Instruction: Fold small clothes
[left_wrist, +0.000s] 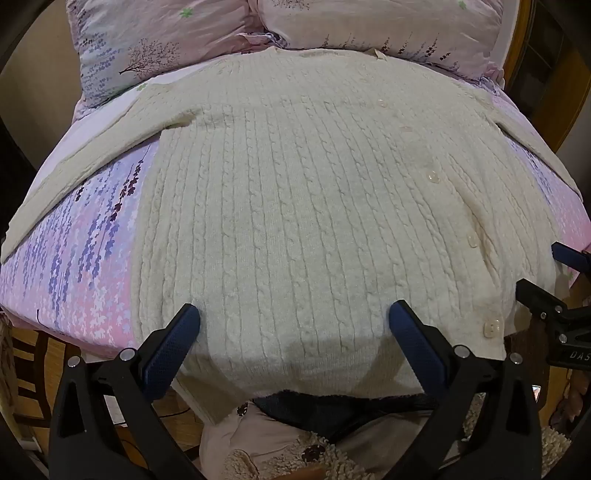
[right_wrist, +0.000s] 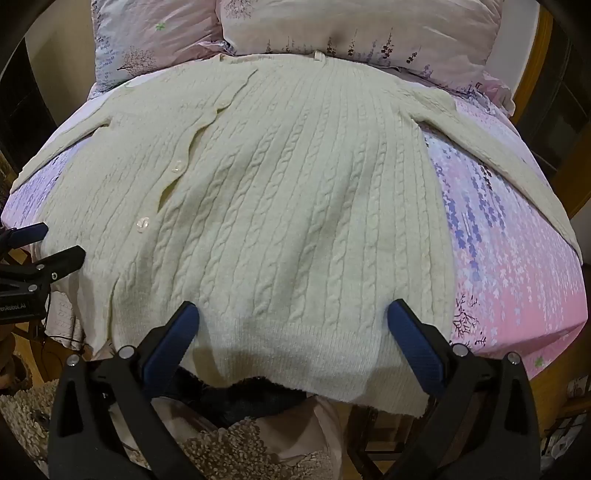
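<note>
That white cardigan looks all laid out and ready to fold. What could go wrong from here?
1. The cardigan's hem hangs over the bed's near edge, so a tug could slide it off.
2. Both tongs, left and right, are open and straddle thick knit; they may pinch only the top layer and fold it unevenly.
3. The sleeves lie spread wide and might trail or bunch during folding.
</note>
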